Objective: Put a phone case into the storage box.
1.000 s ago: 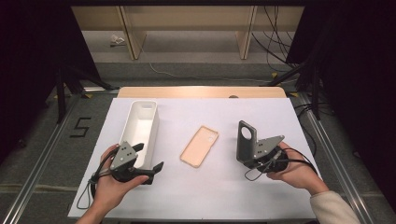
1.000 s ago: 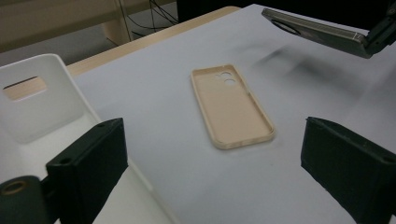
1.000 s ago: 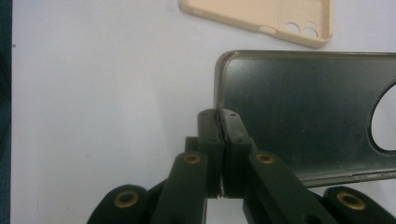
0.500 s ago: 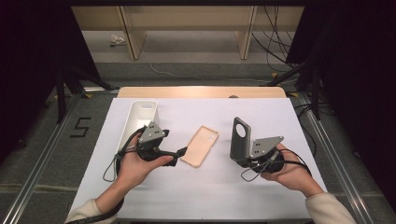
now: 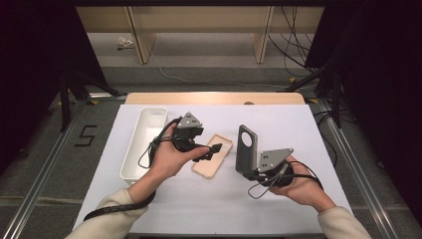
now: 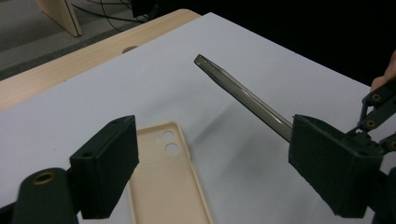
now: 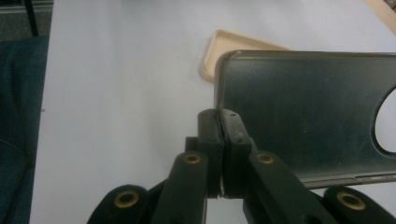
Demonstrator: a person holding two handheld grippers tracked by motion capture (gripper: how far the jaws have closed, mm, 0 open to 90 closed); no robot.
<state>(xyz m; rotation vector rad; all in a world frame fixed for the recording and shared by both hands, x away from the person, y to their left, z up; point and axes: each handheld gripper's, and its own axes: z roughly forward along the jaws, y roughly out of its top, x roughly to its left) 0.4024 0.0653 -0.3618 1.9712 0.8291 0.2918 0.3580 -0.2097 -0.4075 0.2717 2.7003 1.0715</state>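
now left tongs (image 6: 212, 172), closing slightly, gape over beige case (image 6: 166, 179); right tongs (image 7: 220, 140) pinch dark case (image 7: 299, 112).

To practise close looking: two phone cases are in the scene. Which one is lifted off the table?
The dark grey phone case, pinched upright by the right gripper. The beige phone case lies flat on the table, under the open left gripper.

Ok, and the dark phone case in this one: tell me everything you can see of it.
The dark phone case is a smoky grey, slightly see-through shell, plastic or rubbery by its look, with a large round camera cutout near its top end. It stands upright on edge above the white table sheet, pinched at one lower edge by the shut right gripper. The beige case lies flat beside it, apart from it.
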